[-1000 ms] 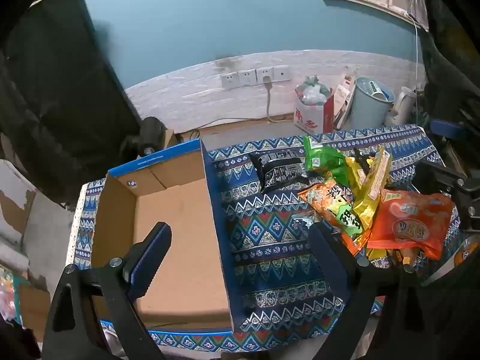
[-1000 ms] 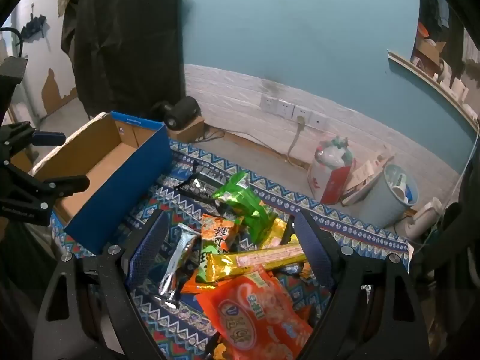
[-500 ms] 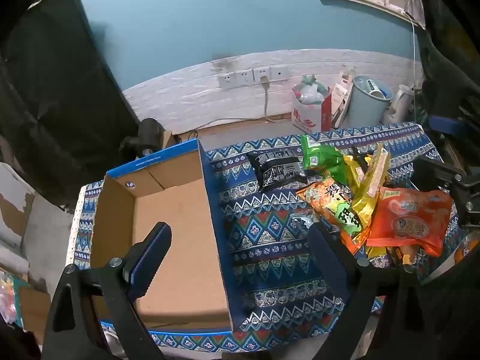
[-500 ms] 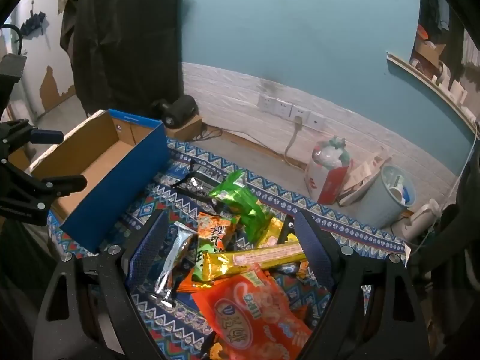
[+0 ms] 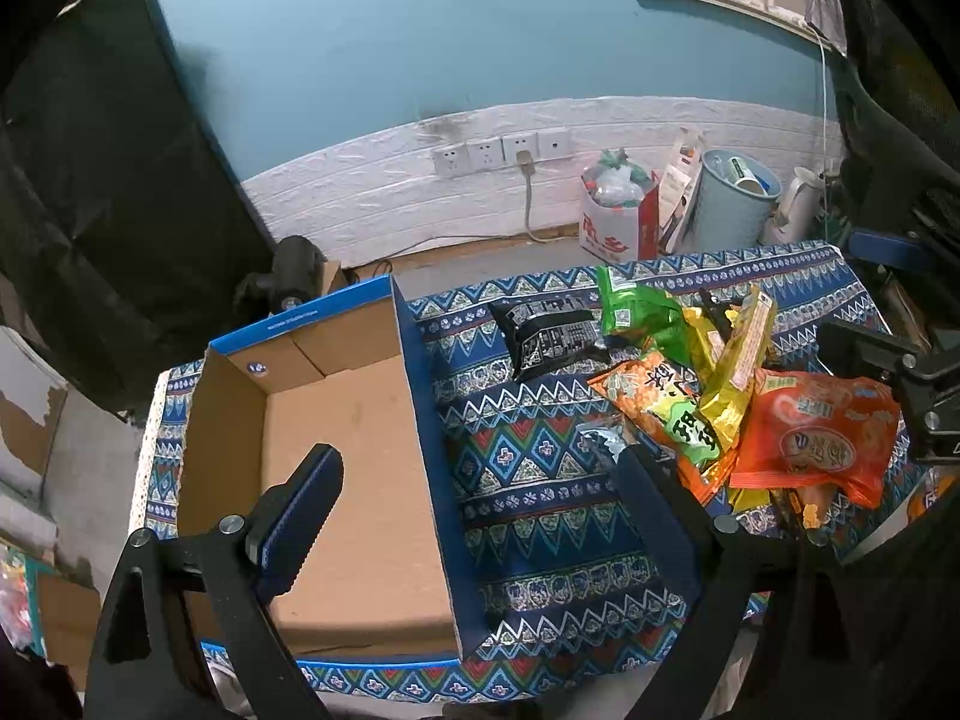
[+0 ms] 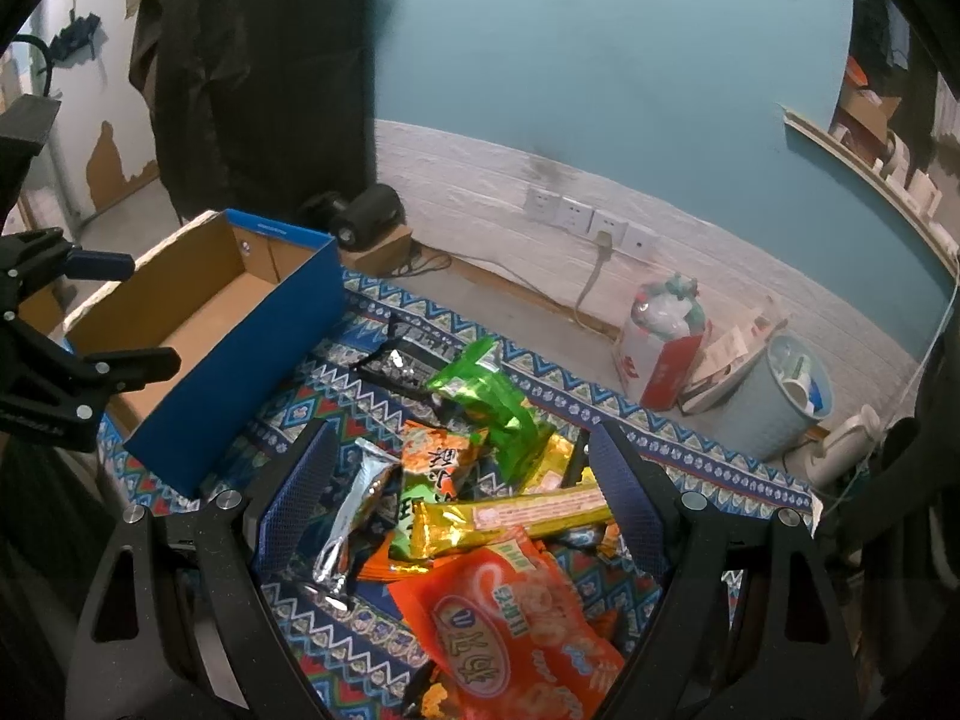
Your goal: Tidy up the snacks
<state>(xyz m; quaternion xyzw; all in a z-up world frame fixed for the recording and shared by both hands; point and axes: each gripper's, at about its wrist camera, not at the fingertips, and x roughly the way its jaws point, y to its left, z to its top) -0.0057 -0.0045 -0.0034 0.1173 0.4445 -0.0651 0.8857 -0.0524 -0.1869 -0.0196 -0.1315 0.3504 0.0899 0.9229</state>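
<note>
I see both tongs spread wide, empty: left tongs [image 5: 474, 480] over the blue-sided cardboard box [image 5: 354, 450], right tongs [image 6: 459, 480] above the heaped foil snack packets [image 6: 480, 510].

Bare cardboard box [image 5: 360, 450] floor, open-topped; snack pile [image 6: 480, 510] crowding the cloth [image 5: 540, 480].

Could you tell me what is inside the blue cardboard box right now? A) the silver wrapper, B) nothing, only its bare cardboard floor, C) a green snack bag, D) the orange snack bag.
B: the blue cardboard box shows only bare floor, while the green snack bag, orange snack bag and silver wrapper all lie on the patterned cloth beside it.
</note>
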